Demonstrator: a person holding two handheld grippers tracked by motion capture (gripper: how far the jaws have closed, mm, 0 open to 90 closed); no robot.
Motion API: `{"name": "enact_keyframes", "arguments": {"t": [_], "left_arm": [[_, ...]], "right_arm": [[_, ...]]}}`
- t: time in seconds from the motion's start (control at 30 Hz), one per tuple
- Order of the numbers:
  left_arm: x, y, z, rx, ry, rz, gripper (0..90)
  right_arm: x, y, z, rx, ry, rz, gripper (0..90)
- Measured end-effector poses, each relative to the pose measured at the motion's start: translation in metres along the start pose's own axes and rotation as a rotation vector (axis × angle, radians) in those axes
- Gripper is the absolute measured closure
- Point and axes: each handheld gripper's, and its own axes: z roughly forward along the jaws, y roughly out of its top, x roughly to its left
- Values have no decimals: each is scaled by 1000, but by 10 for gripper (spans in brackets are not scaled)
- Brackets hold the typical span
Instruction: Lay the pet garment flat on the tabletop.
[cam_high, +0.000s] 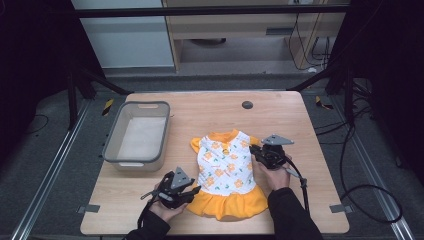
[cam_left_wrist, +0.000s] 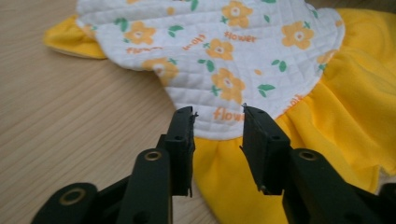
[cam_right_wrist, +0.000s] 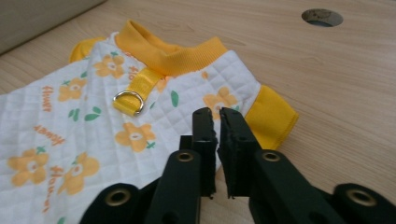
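Left tongs (cam_left_wrist: 217, 116): jaws spread, nothing pinched, tips at the seam where the white quilted bodice meets the yellow skirt, at the dress's 8 o'clock edge. Right tongs (cam_right_wrist: 215, 114): jaws parted by a narrow slit, no cloth visibly caught, tips over the bodice's side edge beside the yellow sleeve (cam_right_wrist: 271, 116), at the dress's 3 o'clock. Dress (cam_high: 226, 170): flat on the desk (cam_high: 200, 112), collar toward 12 o'clock, hem close to the near edge. Grey bin (cam_high: 136, 134): at 10 o'clock, apart from the dress. Bare wood at 12 and 3 o'clock.
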Motion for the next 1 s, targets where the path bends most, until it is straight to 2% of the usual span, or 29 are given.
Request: {"name": "enact_keyframes", "arguments": {"t": [0.07, 0.1, 0.13, 0.17, 0.2, 0.27, 0.37, 0.4, 0.47, 0.57, 0.6, 0.7, 0.83, 1.0], "left_arm": [[9, -7, -12, -25, 35, -27, 549], [9, -7, -12, -25, 35, -27, 527], [13, -10, -15, -32, 44, -41, 506], [20, -16, -22, -41, 55, -67, 484], [20, -16, -22, -41, 55, -67, 458], [29, -26, -30, -42, 71, -100, 426], [34, -32, -36, -45, 83, -114, 382], [39, -37, -40, -48, 95, -126, 370], [43, -42, -44, -47, 100, -129, 347], [47, -46, -47, -50, 103, -138, 308], [48, -49, -50, -48, 103, -146, 303], [51, -54, -52, -47, 104, -157, 294], [57, -63, -55, -21, 140, -158, 287], [62, -68, -58, -22, 159, -179, 283]], "right_arm": [[0, -2, -12, -18, 5, 27, 709], [0, -2, -12, -18, 5, 27, 709], [0, -5, -23, -22, -5, 22, 659], [0, -7, -28, -28, -8, 26, 638], [0, -8, -34, -33, -13, 19, 614], [-1, -12, -45, -48, -16, 19, 573], [-2, -16, -55, -57, -22, 22, 527], [-3, -22, -66, -67, -38, 19, 474], [-4, -27, -73, -66, -36, 38, 437], [-6, -33, -79, -65, -33, 54, 396], [-8, -39, -85, -64, -35, 64, 350], [-11, -44, -89, -60, -43, 62, 315], [-20, -56, -96, -52, -58, 103, 257], [-25, -62, -99, -42, -87, 106, 226]]}}
